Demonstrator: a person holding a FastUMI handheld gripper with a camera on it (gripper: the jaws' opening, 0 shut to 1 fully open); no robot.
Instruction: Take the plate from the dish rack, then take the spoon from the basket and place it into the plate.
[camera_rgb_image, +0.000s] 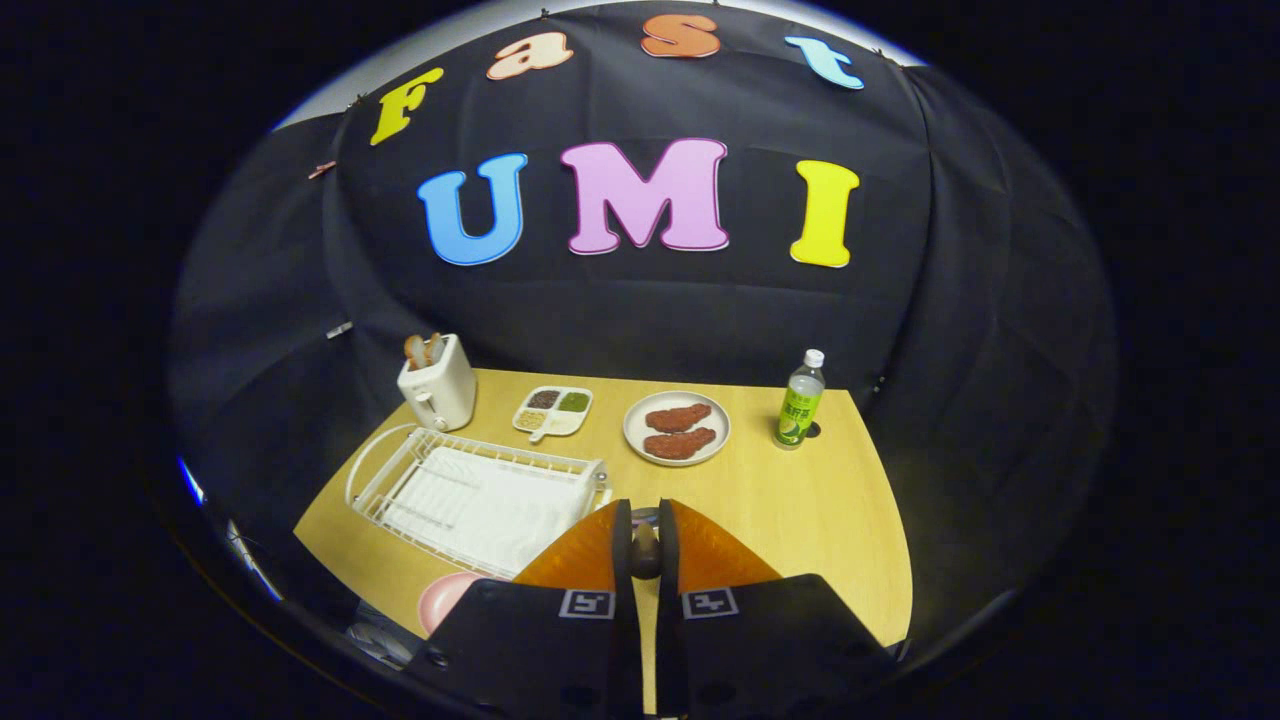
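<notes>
The gripper (645, 545) is seen with its fingers drawn almost together, and something small, dark and rounded is pinched between them near the tips; it is judged to be the handle of the spoon (645, 555), though too little shows to be sure, and its bowl is hidden. The spoon's long axis appears to run roughly down through the gap rather than across it. The pink plate (445, 598) is found low and to the left of the fingers, just beside them and partly covered by the gripper body, out of the white dish rack (470, 490), which lies ahead and to the left with nothing standing in it. So the coming move is read as a short swing left and down, the spoon being lowered over the plate. The wooden table (800, 500) carries, beyond the fingers, a plate of meat patties (677, 428), a sectioned tray (553, 411), a toaster (438, 385) and a green bottle (800, 402).
</notes>
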